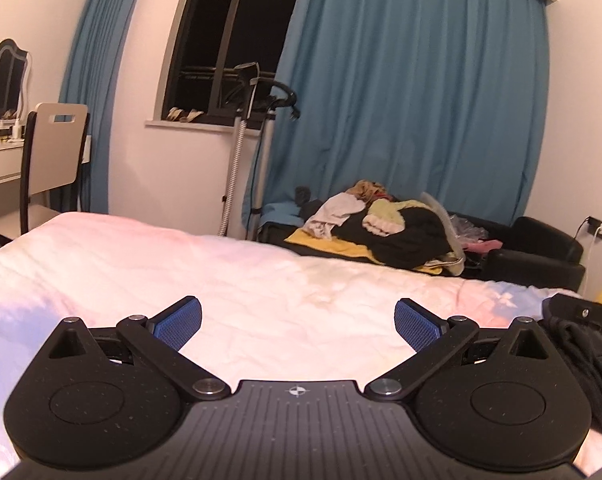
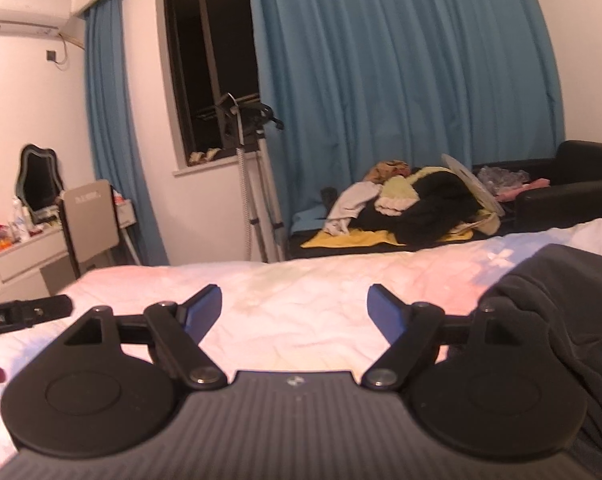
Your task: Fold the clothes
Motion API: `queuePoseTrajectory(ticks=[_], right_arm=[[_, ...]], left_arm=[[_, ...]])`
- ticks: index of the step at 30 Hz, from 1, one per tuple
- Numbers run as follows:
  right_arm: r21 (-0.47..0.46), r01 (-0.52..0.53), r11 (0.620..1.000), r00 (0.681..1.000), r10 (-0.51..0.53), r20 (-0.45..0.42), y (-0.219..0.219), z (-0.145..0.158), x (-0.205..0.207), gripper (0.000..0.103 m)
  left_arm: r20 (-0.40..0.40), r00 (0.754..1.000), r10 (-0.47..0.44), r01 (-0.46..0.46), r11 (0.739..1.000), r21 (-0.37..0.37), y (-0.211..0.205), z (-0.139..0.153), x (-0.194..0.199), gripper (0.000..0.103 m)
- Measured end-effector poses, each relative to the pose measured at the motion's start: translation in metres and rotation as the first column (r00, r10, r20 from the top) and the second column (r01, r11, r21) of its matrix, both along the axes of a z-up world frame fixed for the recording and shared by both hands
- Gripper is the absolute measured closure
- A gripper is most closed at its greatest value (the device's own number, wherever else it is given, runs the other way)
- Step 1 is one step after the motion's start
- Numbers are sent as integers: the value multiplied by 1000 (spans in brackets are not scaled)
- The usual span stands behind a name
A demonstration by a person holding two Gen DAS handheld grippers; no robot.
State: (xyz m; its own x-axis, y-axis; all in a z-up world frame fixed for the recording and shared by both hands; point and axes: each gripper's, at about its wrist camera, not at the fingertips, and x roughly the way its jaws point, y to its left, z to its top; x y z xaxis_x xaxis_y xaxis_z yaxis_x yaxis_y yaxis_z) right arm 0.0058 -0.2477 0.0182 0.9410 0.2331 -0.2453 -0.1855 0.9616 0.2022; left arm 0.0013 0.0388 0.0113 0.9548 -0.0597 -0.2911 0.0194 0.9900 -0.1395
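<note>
A dark garment (image 2: 557,320) lies on the pale pink bedspread (image 2: 301,320) at the right of the right wrist view. It also shows at the right edge of the left wrist view (image 1: 581,364). My left gripper (image 1: 297,322) is open and empty above the bedspread (image 1: 261,276), left of the garment. My right gripper (image 2: 295,312) is open and empty, its right side next to the garment. The left gripper's tip (image 2: 29,310) shows at the left of the right wrist view, and the right gripper's tip (image 1: 581,312) shows in the left wrist view.
A pile of mixed clothes (image 1: 385,224) lies on a black sofa (image 1: 537,248) beyond the bed, in front of blue curtains (image 1: 401,80). A garment steamer (image 1: 253,128) stands by the window. A chair (image 1: 53,160) and dressing table (image 1: 1,164) stand at the left.
</note>
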Motion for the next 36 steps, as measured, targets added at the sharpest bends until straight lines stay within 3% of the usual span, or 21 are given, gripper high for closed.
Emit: queuePoseTrajectory(ticks=[5, 12, 18, 25, 36], right_arm=[[-28, 9, 1000, 1000, -9, 2, 5, -7, 5, 20], [-55, 5, 998, 1000, -6, -15, 9, -17, 8, 19], [-68, 13, 998, 1000, -14, -14, 7, -24, 10, 15], [-73, 25, 997, 1000, -26, -8, 5, -33, 10, 0], [-70, 8, 998, 1000, -8, -3, 6, -30, 3, 0]], left_arm=[[-6, 1000, 6, -6, 1000, 8, 2, -6, 1, 0], [1, 1000, -11, 11, 995, 101, -13, -16, -1, 0], [-10, 1000, -19, 20, 994, 106, -15, -25, 1, 0], [-6, 1000, -18, 18, 994, 111, -18, -31, 2, 0], [-5, 1000, 3, -3, 995, 101, -15, -33, 2, 0]])
